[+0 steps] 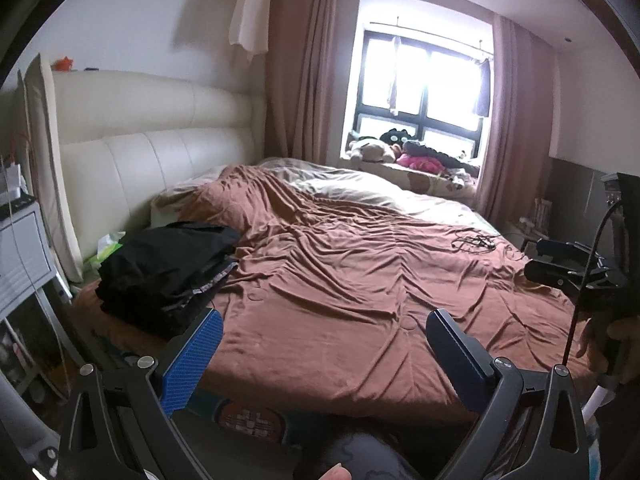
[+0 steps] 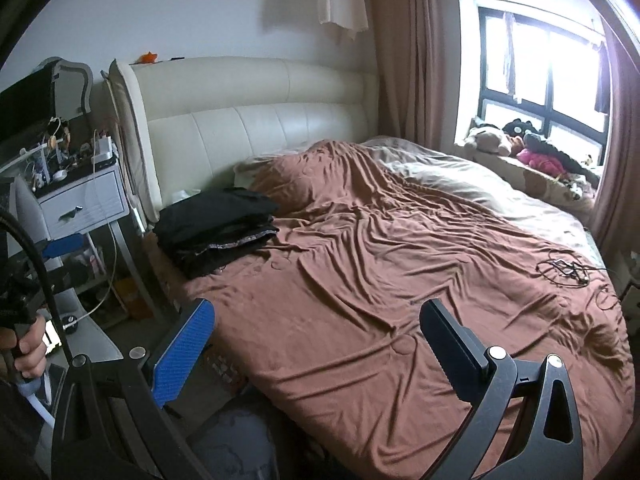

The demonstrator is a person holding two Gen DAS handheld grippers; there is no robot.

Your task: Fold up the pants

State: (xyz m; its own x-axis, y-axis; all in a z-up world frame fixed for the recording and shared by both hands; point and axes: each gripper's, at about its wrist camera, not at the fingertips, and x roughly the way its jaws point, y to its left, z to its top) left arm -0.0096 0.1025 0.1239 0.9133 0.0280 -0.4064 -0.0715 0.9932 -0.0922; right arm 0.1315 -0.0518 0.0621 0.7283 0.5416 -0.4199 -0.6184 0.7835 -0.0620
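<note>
A stack of folded black clothes lies on the brown bedspread near the headboard, at the bed's left side. Whether the pants are in that stack I cannot tell. My left gripper is held open above the bed's near edge, nothing between its blue-padded fingers. Over the bed's near corner my right gripper is also open and holds nothing. Each gripper shows at the rim of the other's view, with a hand on its handle.
A cream padded headboard backs the bed. A white nightstand crowded with small items stands to its left. Black cables lie on the bedspread's right side. Soft toys sit on the window ledge between pink curtains.
</note>
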